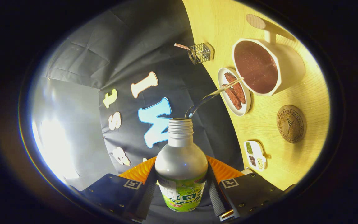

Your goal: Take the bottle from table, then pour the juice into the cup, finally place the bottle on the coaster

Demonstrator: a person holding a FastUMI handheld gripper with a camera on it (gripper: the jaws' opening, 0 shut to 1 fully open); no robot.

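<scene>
the bottle (181,161) sits clamped between the two fingers (217,199), one pressing each side of its labelled lower body, so the gripper (181,194) is closed on it. it is held tipped over, mouth aimed toward the cup (264,67), because the pour is under way: a thin clear stream (211,97) arcs from the open threaded neck across to the cup's near rim. gripping low on the body keeps the neck free and, i judge, gives leverage to control the tilt.

the bottle looks like smooth metal, silvery and rounded at the shoulder, with a ribbed screw neck and a glossy green printed band where the fingers hold it. the cup is a pale, matte, faceted mug with a broad handle, already holding dark reddish liquid with a speckled surface.

just beside the cup, on the bottle's side, lies a small white oval dish (234,91) with brown ridged strips; the stream passes over it, so a drip could land there. further right of the cup the round coaster (291,123), cork-like and embossed, waits bare on the pale wood-grain tabletop (278,155), well apart from the bottle. near the coaster sits a small white divided tray (254,155) of green and dark grains. far off stands a wire rack (201,53).
</scene>
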